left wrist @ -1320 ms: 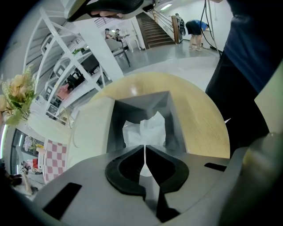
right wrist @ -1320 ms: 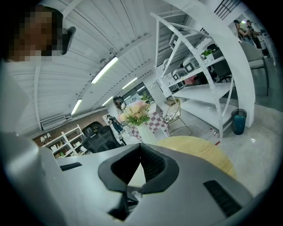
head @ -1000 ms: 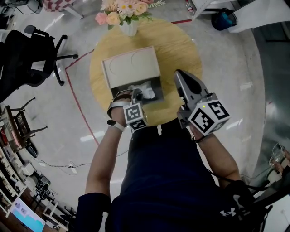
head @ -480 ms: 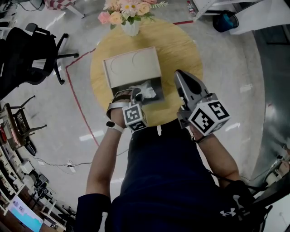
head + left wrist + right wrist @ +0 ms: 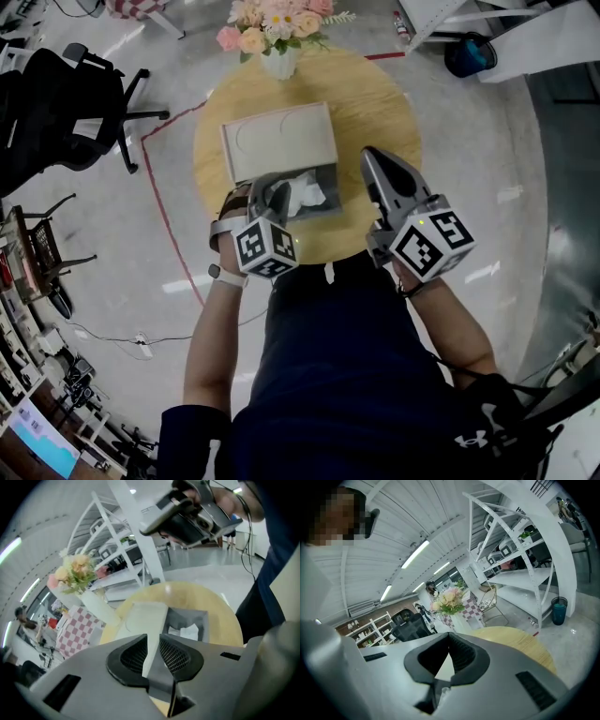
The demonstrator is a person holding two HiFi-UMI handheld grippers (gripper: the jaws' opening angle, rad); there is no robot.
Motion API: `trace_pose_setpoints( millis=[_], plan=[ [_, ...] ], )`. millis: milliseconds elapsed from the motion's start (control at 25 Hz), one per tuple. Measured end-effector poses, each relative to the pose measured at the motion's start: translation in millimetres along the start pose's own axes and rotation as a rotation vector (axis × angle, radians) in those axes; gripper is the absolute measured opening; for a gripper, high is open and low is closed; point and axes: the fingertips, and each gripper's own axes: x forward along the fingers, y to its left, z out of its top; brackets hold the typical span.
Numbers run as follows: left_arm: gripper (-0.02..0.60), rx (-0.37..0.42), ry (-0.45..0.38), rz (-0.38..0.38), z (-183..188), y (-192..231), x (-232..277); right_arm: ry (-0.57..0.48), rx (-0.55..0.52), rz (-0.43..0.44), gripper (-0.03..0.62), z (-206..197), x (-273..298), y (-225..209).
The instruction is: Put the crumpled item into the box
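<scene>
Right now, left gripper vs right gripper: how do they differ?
Left gripper hangs at the open end of the box, by the crumpled tissue; right gripper is off to one side of the box. Left gripper's jaws stand slightly apart; right gripper's meet at the tips. Both hold nothing.

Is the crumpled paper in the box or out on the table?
In. The white crumpled paper lies inside the open grey end of the box, enclosed by its walls, next to the lid.
</scene>
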Motion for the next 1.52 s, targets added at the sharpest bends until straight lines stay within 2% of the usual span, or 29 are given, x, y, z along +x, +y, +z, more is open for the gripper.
trace_pose_setpoints(
  millis=[280,480,600,800,1200,1520],
  plan=[
    [0.088,-0.235,-0.166,0.09,34.9,43.5,-49.1,-0.009,-0.021,0.03,0.005,7.7,0.3,13.4],
    [0.063,-0.368,-0.333,0.209,59.5,75.3,-97.2,-0.026,-0.047,0.061,0.005,17.2,-0.1,27.7],
    [0.051,-0.425,-0.447,0.269,74.5,93.4,-127.0,-0.038,-0.066,0.087,0.005,26.6,0.5,39.9],
    [0.041,-0.513,-0.559,0.336,85.1,109.5,-166.7,-0.054,-0.101,0.149,0.005,38.4,1.9,67.0],
    [0.034,-0.664,-0.704,0.375,96.0,122.9,-224.3,-0.07,-0.171,0.226,0.005,51.4,3.5,107.1],
    [0.026,-0.706,-0.733,0.41,93.4,130.1,-238.1,-0.127,-0.249,0.212,0.005,75.3,-2.1,115.3]
  ],
)
